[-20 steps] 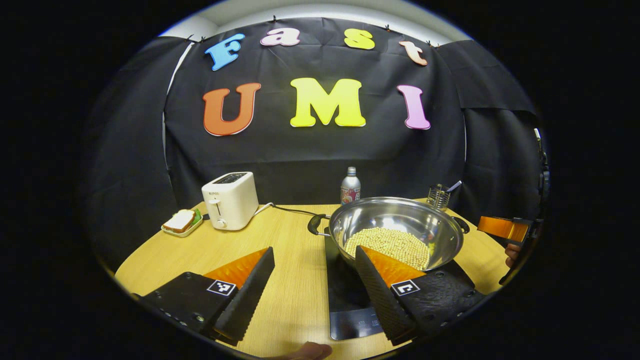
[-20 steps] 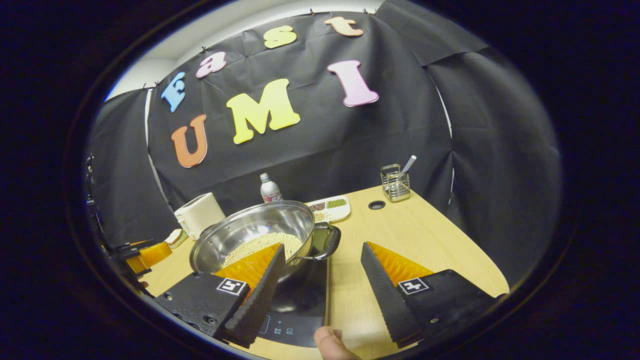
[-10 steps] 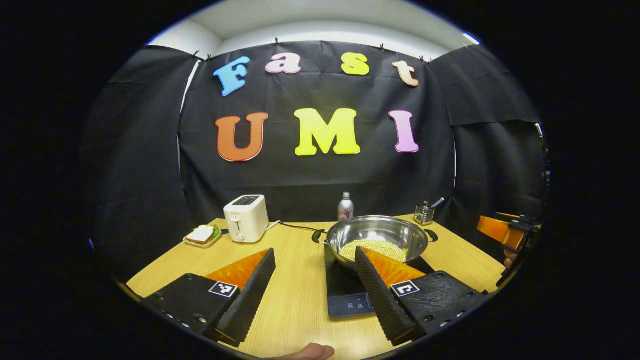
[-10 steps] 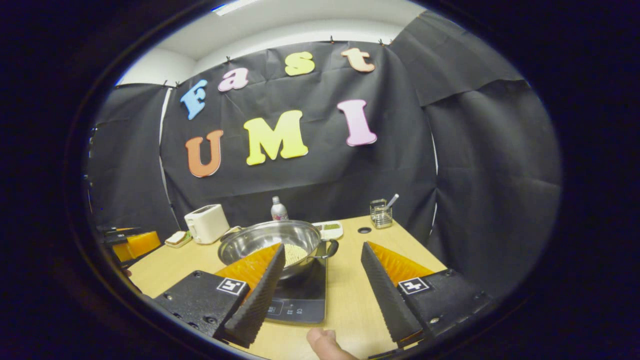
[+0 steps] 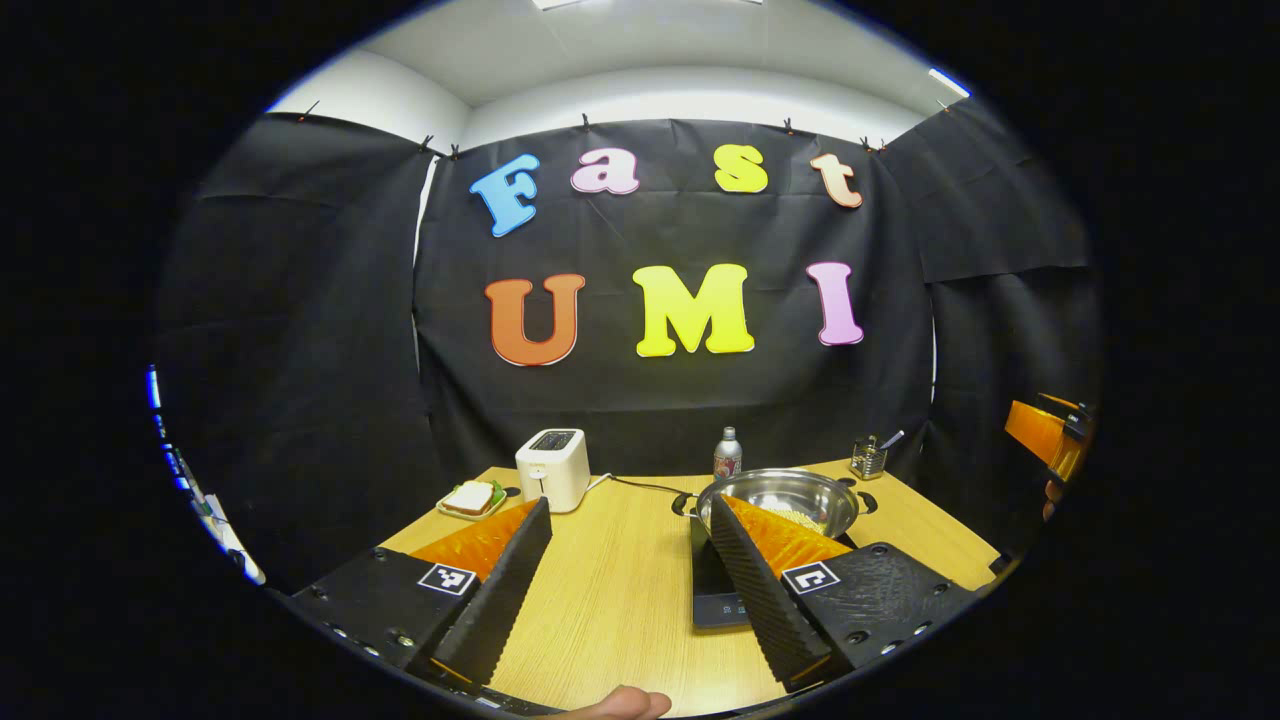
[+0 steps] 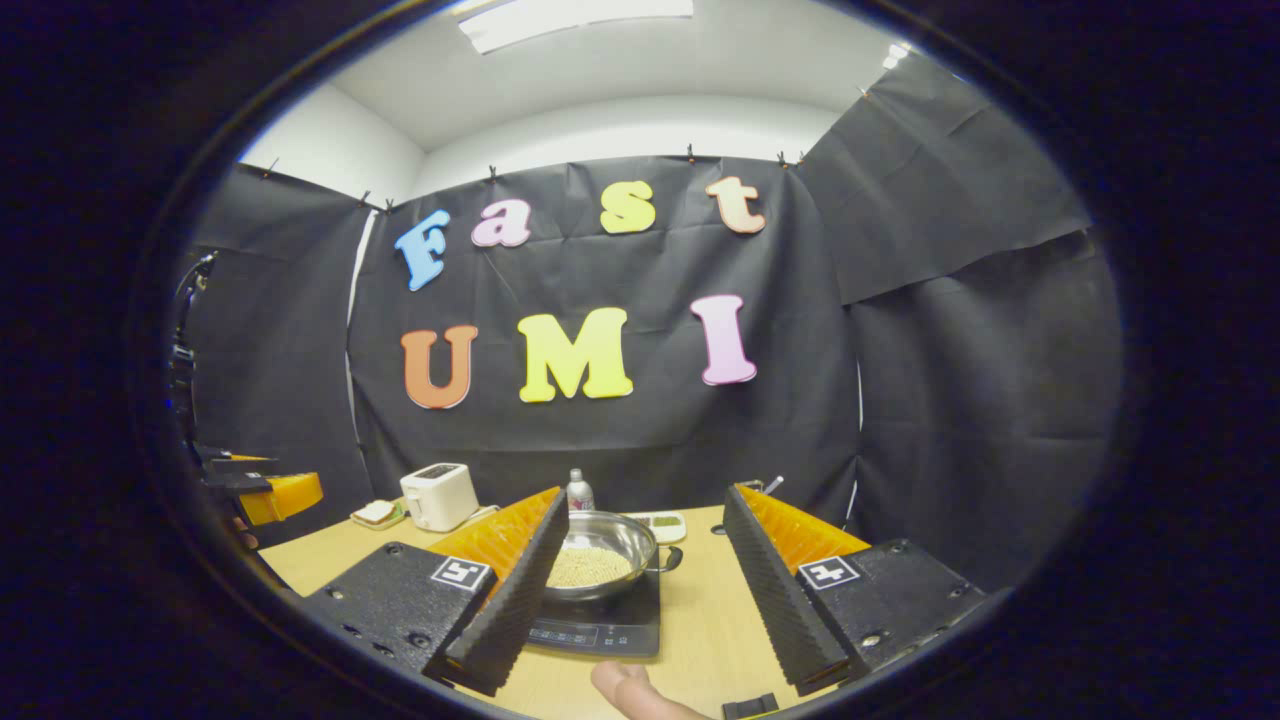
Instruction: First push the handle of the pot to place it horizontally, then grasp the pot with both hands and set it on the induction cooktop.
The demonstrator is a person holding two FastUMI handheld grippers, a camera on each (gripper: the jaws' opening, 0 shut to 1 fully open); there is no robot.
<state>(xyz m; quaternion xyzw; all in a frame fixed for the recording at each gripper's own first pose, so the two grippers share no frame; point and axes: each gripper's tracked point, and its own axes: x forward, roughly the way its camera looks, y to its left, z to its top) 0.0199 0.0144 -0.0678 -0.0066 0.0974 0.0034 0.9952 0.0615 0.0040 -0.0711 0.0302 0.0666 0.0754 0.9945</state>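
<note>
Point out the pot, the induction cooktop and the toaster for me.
pot (image 6: 622, 540), right gripper view, on its steel inner wall.
induction cooktop (image 6: 600, 634), right gripper view, on its front control strip.
toaster (image 5: 553, 472), left gripper view, on its front face.

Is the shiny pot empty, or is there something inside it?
Not empty. The pot sits on the induction cooktop, and the right gripper view shows a heap of small pale round bits, like beans, covering its bottom.

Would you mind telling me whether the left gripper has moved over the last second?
Yes. The left gripper has backed away from the pot on the cooktop, both now smaller and farther off.
</note>
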